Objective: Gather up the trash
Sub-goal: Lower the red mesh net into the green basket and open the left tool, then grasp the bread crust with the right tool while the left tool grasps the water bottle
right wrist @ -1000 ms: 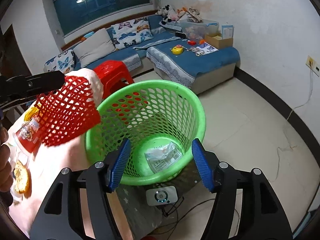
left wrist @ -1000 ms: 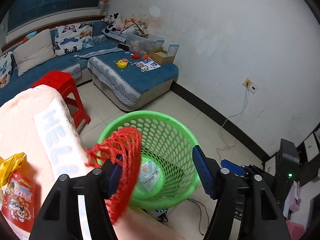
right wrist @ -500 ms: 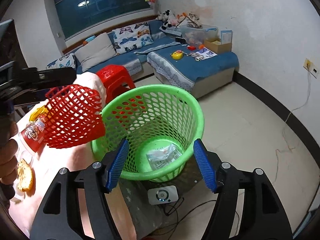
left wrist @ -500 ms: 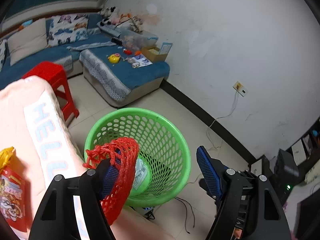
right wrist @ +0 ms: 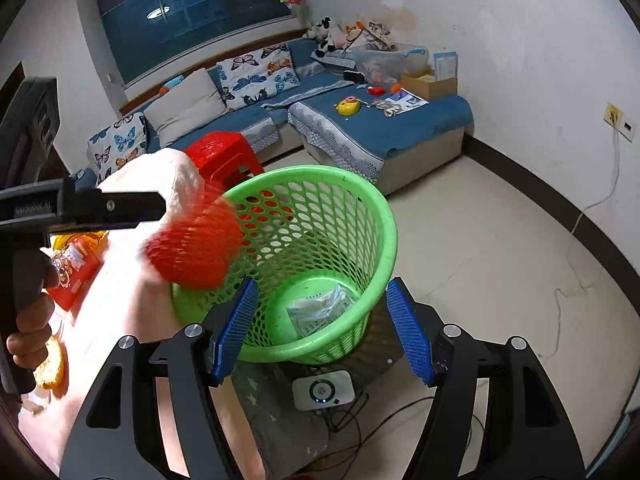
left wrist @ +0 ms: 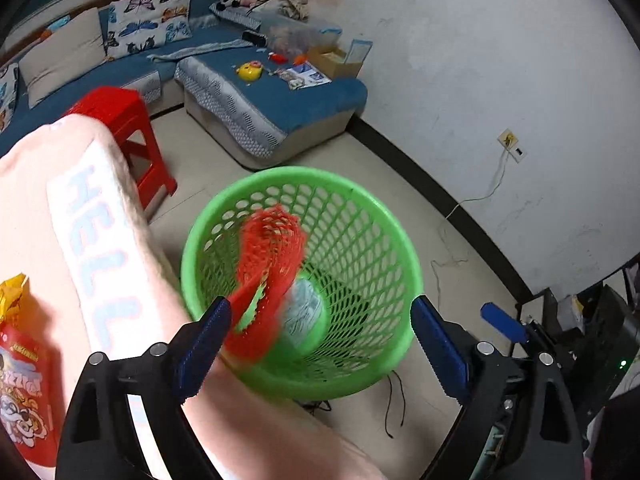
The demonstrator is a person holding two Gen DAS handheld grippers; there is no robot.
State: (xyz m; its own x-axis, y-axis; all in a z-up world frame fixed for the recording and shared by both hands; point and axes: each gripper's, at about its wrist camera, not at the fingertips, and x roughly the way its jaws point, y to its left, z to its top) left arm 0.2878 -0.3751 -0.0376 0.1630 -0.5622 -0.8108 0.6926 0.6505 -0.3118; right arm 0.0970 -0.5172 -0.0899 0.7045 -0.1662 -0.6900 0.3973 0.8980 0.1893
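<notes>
Left wrist view: the left gripper (left wrist: 320, 332) has its jaws spread wide above the green basket (left wrist: 392, 240), and the red mesh net (left wrist: 272, 264), blurred, sits over the basket's left rim — apparently released to fall in beside the white packet (right wrist: 324, 308) at the bottom. The right gripper (right wrist: 324, 326) hangs near the basket, fingers apart and empty — probably just waiting.
</notes>
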